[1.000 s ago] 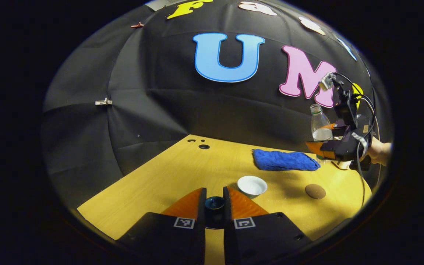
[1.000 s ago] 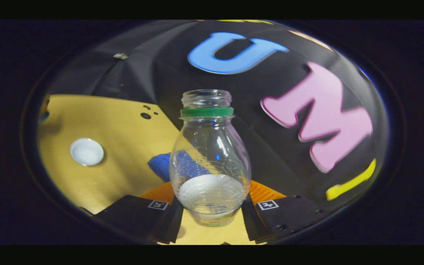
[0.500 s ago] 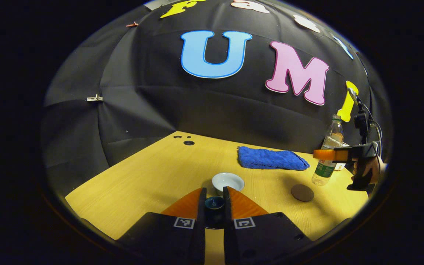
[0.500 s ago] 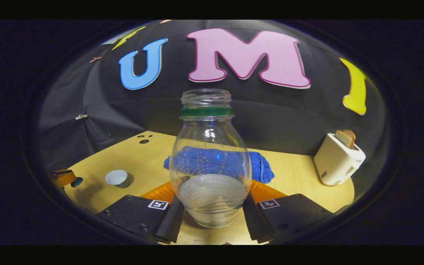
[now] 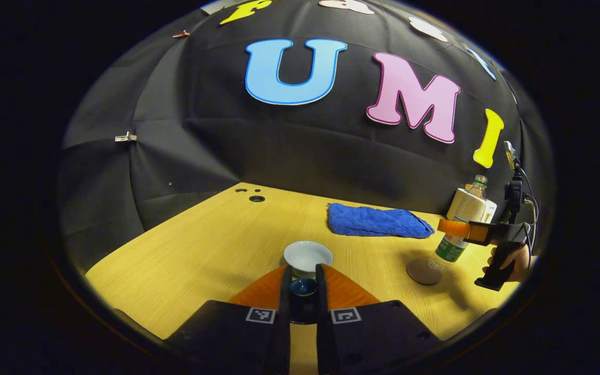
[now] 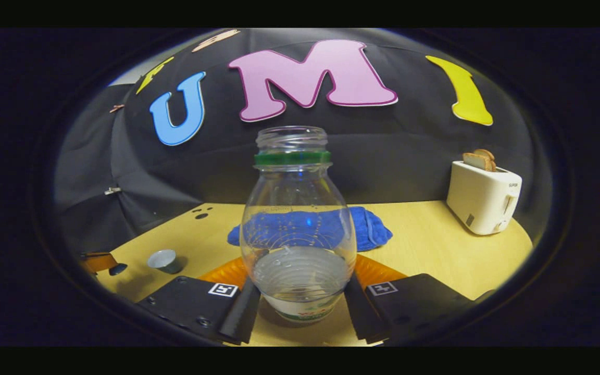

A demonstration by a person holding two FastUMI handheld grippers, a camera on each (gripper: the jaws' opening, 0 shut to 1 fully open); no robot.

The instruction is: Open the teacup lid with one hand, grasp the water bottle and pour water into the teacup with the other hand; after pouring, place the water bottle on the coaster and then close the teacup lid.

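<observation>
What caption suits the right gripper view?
Right gripper holds an uncapped water bottle upright above the table.

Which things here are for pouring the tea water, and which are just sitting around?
For the job:
water bottle in the right gripper
teacup
teacup lid in the left gripper
coaster

Just sitting there:
blue towel
toaster

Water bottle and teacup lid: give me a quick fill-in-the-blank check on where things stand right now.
1. The right gripper is shut on the water ____.
2. The left gripper holds the dark teacup ____ above the table.
3. The white teacup stands ____.
4. The folded cloth is ____ in colour.

Missing words: bottle; lid; uncovered; blue
</observation>
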